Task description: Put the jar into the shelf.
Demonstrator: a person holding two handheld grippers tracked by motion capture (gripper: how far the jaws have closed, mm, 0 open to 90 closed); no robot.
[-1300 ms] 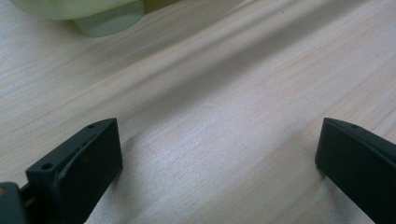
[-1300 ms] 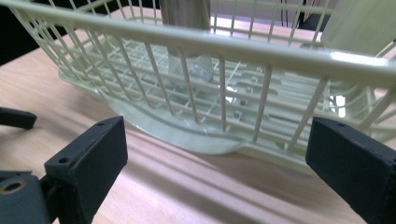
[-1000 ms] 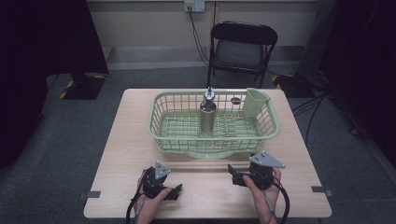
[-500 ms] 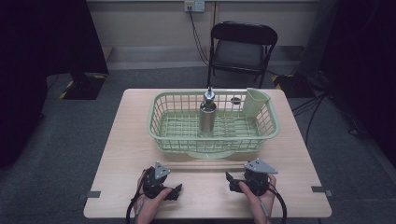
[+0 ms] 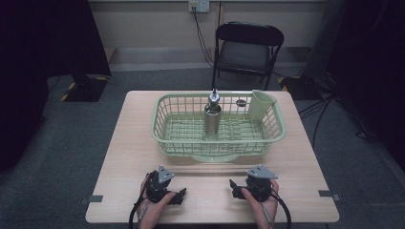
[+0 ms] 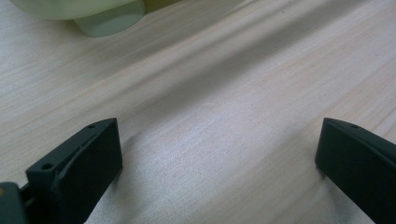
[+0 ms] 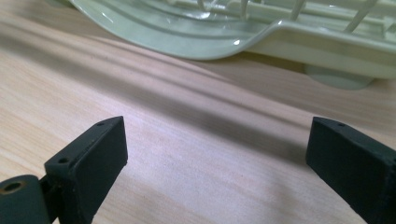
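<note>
Both grippers are just sitting on the table (image 5: 119, 157) on the near side of the basket (image 5: 162, 125). Left gripper (image 5: 180, 196) is resting with jaws spread wide, nothing between them. Right gripper (image 5: 234, 187) is doing likewise, spread and empty. Bottle (image 5: 212, 119) is standing upright inside the basket, cup (image 5: 261, 104) hanging in its far right corner.

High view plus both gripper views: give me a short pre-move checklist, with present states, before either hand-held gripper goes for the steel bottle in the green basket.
1. Left hand-held gripper open, nothing between its jaws: ok.
2. Right hand-held gripper open, nothing between its jaws: ok.
3. Tall cylindrical stainless steel bottle upright inside the pale green plastic wire dish basket: ok.
4. Bottle cap tightly seated: cannot tell.
5. Light wooden table bare between grippers and basket: ok.
6. Pale green plastic cup-shaped holder at the basket's far right corner stands apart from the bottle: ok.
</note>
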